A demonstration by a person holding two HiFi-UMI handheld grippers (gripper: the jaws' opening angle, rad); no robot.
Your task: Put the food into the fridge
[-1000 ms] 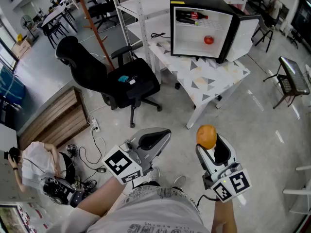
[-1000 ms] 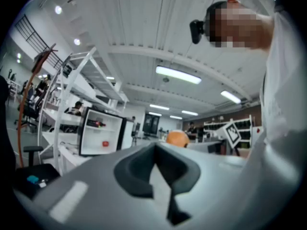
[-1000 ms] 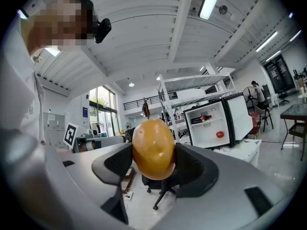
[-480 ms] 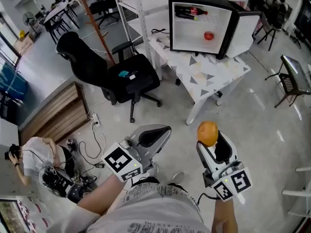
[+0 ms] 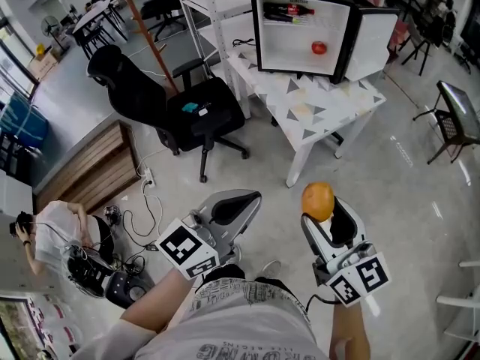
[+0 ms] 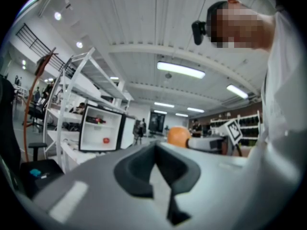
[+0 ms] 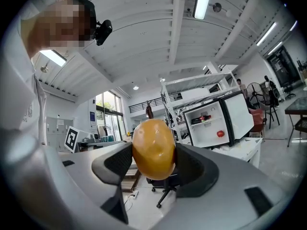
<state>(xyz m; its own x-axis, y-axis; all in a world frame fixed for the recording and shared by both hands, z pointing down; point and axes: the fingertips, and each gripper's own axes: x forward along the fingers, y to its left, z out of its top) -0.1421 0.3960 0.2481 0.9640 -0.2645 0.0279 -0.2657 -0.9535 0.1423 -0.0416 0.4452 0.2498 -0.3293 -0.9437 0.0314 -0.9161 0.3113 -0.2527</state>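
An orange (image 5: pixel 318 202) sits clamped between the jaws of my right gripper (image 5: pixel 322 217), held up in front of the person's body; in the right gripper view the orange (image 7: pixel 153 149) fills the gap between both jaws. My left gripper (image 5: pixel 250 199) is beside it, shut with nothing in it. The small black fridge (image 5: pixel 264 25) stands open on a white patterned table (image 5: pixel 322 115) several steps ahead. Inside it lie a dark bottle (image 5: pixel 289 10) on the upper shelf and a red round fruit (image 5: pixel 319 48) below.
A black office chair (image 5: pixel 199 122) stands left of the table, between me and the shelving (image 5: pixel 202 6). The fridge door (image 5: pixel 379 40) swings out to the right. A wooden bench (image 5: pixel 94 175), floor cables (image 5: pixel 146 223) and a seated person (image 5: pixel 52 250) are at left; a dark chair (image 5: pixel 454 122) at right.
The head view has shifted a little, so the fridge and table sit slightly higher and more to the left. Both grippers keep their pose, the orange still clamped in the right one.
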